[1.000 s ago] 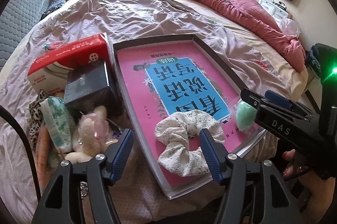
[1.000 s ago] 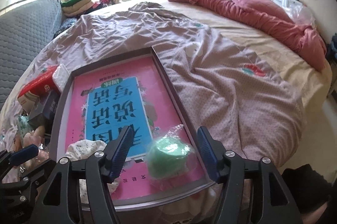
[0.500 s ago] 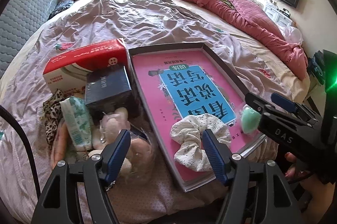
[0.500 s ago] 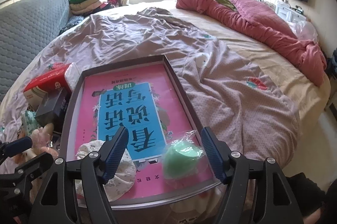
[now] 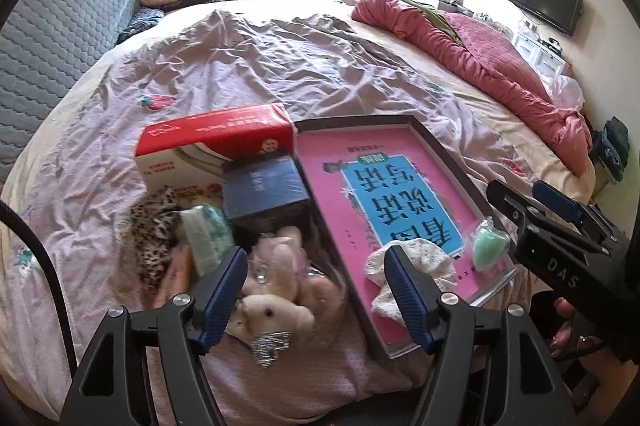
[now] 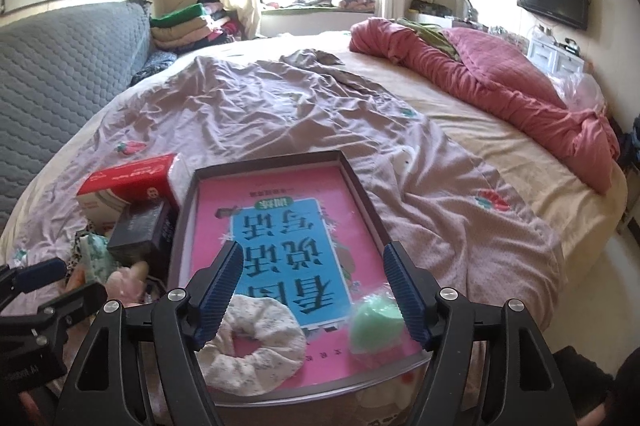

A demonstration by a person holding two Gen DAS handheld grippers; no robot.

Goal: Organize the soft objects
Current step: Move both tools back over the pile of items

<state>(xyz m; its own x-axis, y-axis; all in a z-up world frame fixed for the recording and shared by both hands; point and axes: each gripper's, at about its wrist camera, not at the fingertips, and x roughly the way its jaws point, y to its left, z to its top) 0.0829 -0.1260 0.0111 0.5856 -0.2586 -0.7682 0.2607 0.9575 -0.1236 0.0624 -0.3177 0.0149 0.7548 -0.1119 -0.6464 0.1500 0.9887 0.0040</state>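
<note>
Both pairs of jaws stand spread with nothing between them, having just been widening; the left gripper [image 5: 312, 290] hangs over the pile beside the tray, the right gripper [image 6: 312, 290] over the tray's near edge. On the shallow grey-rimmed tray [image 6: 360, 181] with its pink printed floor, a white floral fabric scrunchie [image 6: 252, 342] lies at the near left corner and a mint-green sponge in clear wrap [image 6: 376, 326] at the near right, likely already sorted. The pale pink plush toy [image 5: 276, 302] waits on the mauve bedsheet [image 5: 240, 65], probably next.
</note>
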